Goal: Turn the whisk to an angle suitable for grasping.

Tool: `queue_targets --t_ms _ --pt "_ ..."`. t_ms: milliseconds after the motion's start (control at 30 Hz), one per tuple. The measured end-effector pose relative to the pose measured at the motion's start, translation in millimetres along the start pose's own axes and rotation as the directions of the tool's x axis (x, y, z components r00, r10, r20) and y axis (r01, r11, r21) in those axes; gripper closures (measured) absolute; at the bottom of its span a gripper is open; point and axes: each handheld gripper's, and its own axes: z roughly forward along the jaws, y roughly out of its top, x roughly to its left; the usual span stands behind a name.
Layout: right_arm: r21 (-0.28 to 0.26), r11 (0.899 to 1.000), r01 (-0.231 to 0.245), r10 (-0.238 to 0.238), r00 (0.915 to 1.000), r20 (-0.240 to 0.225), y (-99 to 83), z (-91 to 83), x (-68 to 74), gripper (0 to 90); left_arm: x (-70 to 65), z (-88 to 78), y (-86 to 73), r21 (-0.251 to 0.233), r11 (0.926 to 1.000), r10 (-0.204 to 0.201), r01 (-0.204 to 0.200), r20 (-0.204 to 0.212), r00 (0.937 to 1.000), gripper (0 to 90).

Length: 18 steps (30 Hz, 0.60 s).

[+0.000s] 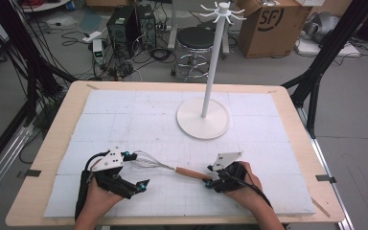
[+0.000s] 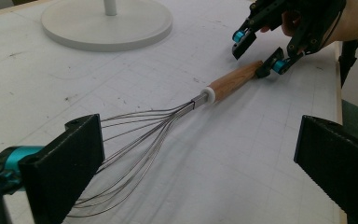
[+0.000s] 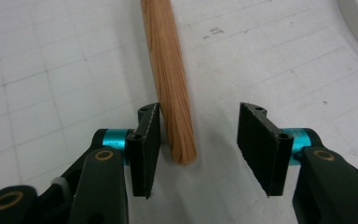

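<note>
Two claws [image 1: 136,170] [image 1: 212,176] flanking whisk [image 1: 167,166]

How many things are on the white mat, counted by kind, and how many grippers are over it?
Whisk: 1
Hook stand: 1
Grippers: 2, left gripper and right gripper
Total: 4

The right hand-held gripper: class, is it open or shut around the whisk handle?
Open. In its own view the right hand-held gripper stands parted around the whisk handle's end, with a clear gap on one side.
</note>
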Motion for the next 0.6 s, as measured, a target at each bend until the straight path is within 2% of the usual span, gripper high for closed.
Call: queue_targets --t_ms 267,467,600 --pt "-0.009 0.999 -0.04 0.041 0.9976 0.056 -2.0 -1.7 -10.2 47.1 0.9 0.1 -0.3 0.004 1.0 0.003 -0.003 0.001 1.0 2.1" --pt "-0.019 0.996 -0.089 0.09 0.9932 0.073 -3.1 -1.1 -17.5 45.0 0.6 0.2 -0.4 0.001 1.0 0.003 -0.003 0.001 1.0 2.1" --pt "-0.022 0.996 -0.086 0.088 0.9918 0.092 -2.0 0.3 -21.2 45.0 0.4 0.1 -0.2 0.003 1.0 0.001 -0.001 0.0 1.0 2.1"
